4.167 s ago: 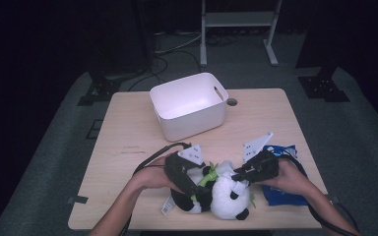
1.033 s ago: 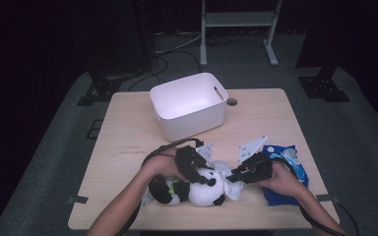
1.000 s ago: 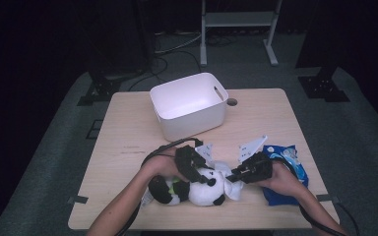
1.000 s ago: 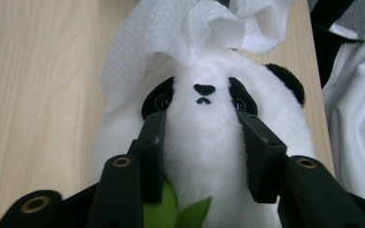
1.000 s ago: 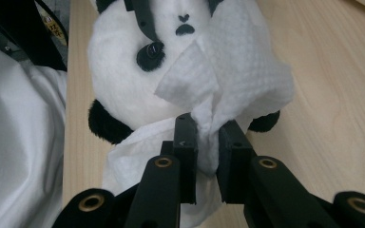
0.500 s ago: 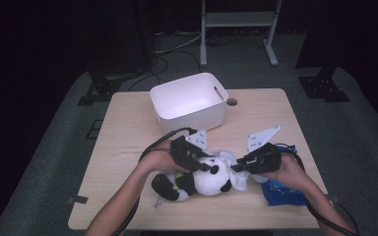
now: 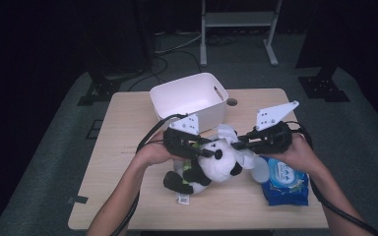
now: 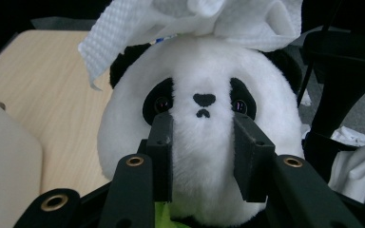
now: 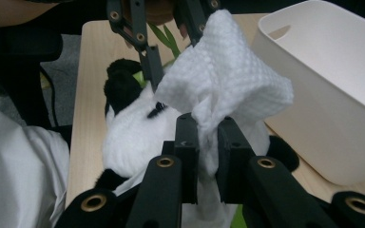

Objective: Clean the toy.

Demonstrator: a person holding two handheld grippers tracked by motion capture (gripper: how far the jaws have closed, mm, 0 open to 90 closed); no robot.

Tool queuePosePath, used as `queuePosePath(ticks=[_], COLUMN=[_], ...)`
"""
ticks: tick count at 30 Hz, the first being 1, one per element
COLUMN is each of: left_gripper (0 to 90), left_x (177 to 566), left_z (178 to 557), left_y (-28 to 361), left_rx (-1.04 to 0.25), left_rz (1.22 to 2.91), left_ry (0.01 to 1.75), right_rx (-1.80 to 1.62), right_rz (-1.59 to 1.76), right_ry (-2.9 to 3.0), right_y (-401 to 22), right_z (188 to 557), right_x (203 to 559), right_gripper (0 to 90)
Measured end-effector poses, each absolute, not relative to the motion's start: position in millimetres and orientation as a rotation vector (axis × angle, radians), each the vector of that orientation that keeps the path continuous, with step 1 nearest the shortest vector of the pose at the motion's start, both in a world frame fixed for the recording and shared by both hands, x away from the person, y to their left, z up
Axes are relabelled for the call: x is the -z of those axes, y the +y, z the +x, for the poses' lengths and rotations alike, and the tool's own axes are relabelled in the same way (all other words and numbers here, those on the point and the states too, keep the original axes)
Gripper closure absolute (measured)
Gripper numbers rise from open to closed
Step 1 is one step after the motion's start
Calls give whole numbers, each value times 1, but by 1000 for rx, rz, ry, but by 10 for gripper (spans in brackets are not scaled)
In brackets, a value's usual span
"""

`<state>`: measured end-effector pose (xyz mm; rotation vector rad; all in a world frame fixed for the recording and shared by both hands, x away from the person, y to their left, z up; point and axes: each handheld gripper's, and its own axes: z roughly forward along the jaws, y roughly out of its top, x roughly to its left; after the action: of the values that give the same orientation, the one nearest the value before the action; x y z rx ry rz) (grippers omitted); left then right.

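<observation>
A black-and-white plush panda (image 7: 216,164) is raised half off the table in front of the white bin. My left gripper (image 7: 204,151) grips it by the muzzle: in the left gripper view the jaws (image 8: 202,142) press into the fur under the eyes of the panda (image 8: 204,66), having just closed further on it. My right gripper (image 7: 238,142) is shut on a white wipe (image 9: 223,80), which billows over the panda's head (image 9: 128,133). The wipe (image 8: 195,19) drapes across the top of the head.
A white bin (image 7: 204,115) stands behind the panda at the table's middle back; its wall (image 9: 332,118) is close to my right gripper. A blue wipe packet (image 7: 285,182) lies at the front right. The wooden table (image 7: 128,123) has bare room on the left.
Both grippers have risen, the right one more. The panda has come up from lying on the table, and the wipe has been lifted onto its head.
</observation>
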<state>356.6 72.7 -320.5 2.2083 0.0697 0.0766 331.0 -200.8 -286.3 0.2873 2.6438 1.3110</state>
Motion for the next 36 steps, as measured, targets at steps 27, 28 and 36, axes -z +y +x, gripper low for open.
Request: queuePosePath(ticks=[27, 28, 36], left_gripper=[628, 627, 624], left_x=[348, 349, 351], left_z=[348, 348, 349], left_y=[131, 131, 129], left_rx=[-64, -65, -57], left_rz=[2126, 2126, 2128], left_ry=[197, 201, 200], right_rx=[-1260, -1246, -1220], right_rz=[270, 276, 393], right_ry=[2723, 2725, 2722], right_y=[-164, -165, -172], right_z=[344, 345, 357], right_x=[312, 313, 321], right_gripper=[806, 806, 806])
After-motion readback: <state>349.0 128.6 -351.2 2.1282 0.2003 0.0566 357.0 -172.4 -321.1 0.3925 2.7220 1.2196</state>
